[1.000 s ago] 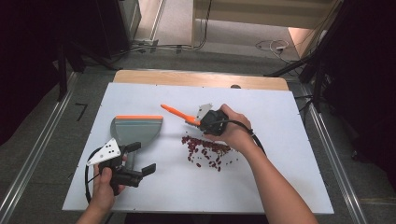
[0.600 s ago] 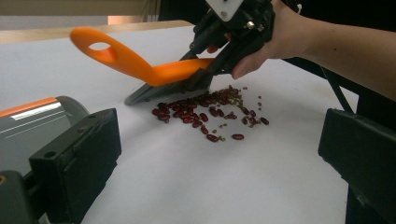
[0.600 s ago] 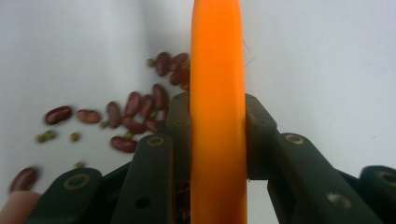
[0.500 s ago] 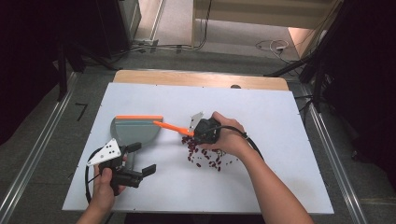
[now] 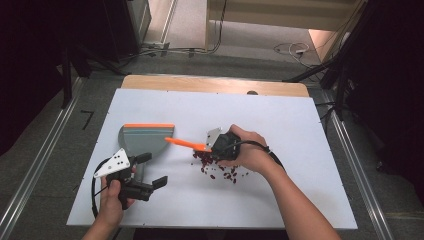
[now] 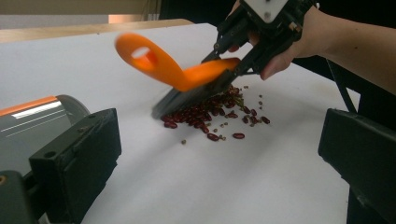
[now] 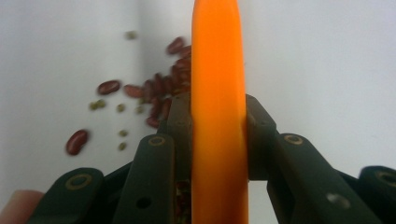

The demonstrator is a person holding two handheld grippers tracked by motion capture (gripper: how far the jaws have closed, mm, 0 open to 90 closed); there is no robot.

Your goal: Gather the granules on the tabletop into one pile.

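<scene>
The right hand-held gripper (image 5: 216, 146) squeezes the orange brush (image 5: 183, 144) by the red beans (image 5: 220, 167). The left hand-held gripper (image 5: 150, 172) is loose near the dustpan (image 5: 145, 137). No beans are in it yet.

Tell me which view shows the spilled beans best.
The left gripper view: the beans lie in a clear pile under the brush. The high view shows small dark specks; the right gripper view shows some, partly behind the handle.
</scene>
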